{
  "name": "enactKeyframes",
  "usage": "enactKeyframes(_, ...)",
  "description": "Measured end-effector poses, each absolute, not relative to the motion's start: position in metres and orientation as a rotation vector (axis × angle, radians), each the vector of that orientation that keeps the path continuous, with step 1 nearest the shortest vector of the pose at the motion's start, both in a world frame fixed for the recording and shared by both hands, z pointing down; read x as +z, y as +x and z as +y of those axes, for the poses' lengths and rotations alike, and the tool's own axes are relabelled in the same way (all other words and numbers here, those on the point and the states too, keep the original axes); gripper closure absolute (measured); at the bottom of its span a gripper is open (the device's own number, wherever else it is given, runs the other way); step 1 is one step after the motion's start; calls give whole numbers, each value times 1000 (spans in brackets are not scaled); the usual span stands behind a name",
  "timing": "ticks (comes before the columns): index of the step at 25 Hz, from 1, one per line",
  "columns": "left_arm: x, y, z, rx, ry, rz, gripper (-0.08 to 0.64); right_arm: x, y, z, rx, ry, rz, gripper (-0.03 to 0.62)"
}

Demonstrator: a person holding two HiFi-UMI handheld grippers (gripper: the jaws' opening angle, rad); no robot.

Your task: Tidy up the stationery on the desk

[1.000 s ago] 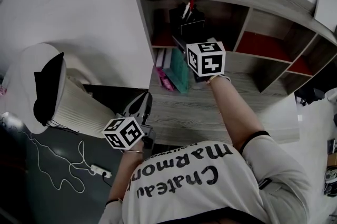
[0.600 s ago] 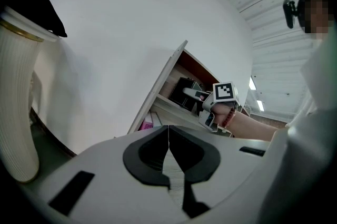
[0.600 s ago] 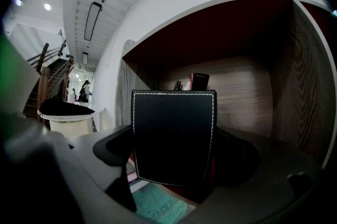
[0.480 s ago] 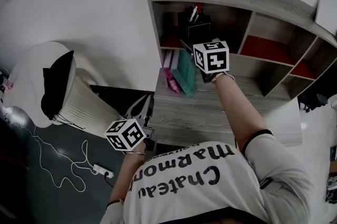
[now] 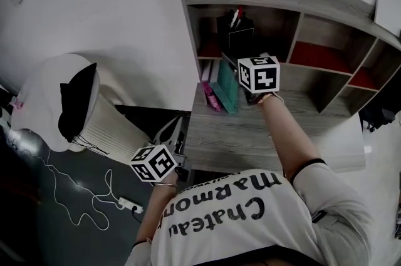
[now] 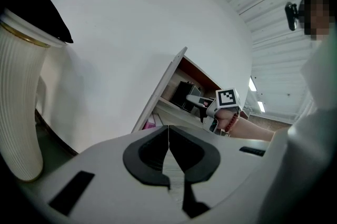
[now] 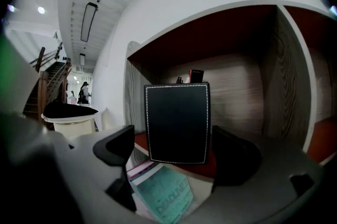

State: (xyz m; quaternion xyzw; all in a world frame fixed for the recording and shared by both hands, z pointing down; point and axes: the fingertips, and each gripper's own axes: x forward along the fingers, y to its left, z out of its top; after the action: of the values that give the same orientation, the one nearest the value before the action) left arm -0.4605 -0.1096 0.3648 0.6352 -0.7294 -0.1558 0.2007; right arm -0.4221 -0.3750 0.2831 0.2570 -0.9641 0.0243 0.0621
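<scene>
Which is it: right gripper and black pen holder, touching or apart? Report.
Apart. Right gripper view: the right gripper's open jaws flank the black pen holder, shelf visible between.

A grey wooden desk (image 5: 232, 139) with cubby shelves (image 5: 326, 33) stands against a white wall (image 5: 113, 2).
</scene>
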Motion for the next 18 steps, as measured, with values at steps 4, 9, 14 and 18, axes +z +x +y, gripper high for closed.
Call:
enactKeyframes(4, 361, -451, -108, -431, 1810, -2011, 543, 286, -405, -351, 126, 745, -2934, 160)
enactKeyframes(9, 366, -437, -108, -398, 1859, -1961, 543, 304, -378, -318, 174, 721, -2905, 161)
enactKeyframes(14, 384, -407, -113, -348, 1904, -1872, 543, 346, -339, -283, 358, 694, -2851, 161)
enactKeyframes(18, 391, -378, -122, -347, 1962, -1790, 543, 369, -311, -259, 411, 679, -2827, 163)
